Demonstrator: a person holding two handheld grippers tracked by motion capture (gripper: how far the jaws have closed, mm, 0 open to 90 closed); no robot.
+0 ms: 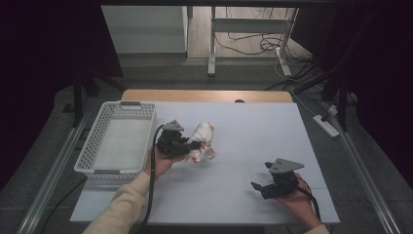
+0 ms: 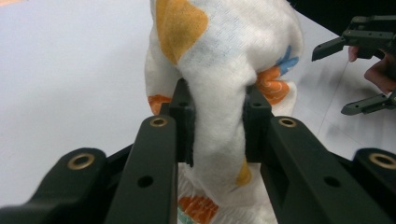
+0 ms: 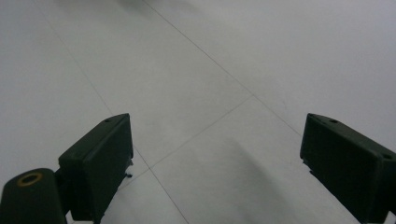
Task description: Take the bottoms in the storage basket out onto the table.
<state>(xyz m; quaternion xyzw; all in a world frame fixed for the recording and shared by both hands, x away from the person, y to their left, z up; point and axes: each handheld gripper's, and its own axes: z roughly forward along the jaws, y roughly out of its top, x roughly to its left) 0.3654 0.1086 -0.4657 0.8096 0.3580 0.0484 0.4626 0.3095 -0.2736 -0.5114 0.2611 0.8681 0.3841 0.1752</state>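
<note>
Pinching a white cloth (image 2: 219, 93) with orange and blue print, no readable writing, in the clamped left gripper (image 1: 194, 145) just right of the basket (image 1: 97, 141); right gripper (image 1: 259, 181) gaping empty over bare tabletop (image 1: 253, 131) near its front edge.

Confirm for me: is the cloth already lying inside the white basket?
No, the cloth is clamped in the left tool over the table, right of the basket.

You have open table (image 1: 243, 126) ahead of and between both grippers; the basket (image 1: 117, 139) walls off your left side, just beside the cloth (image 1: 202, 141).
</note>
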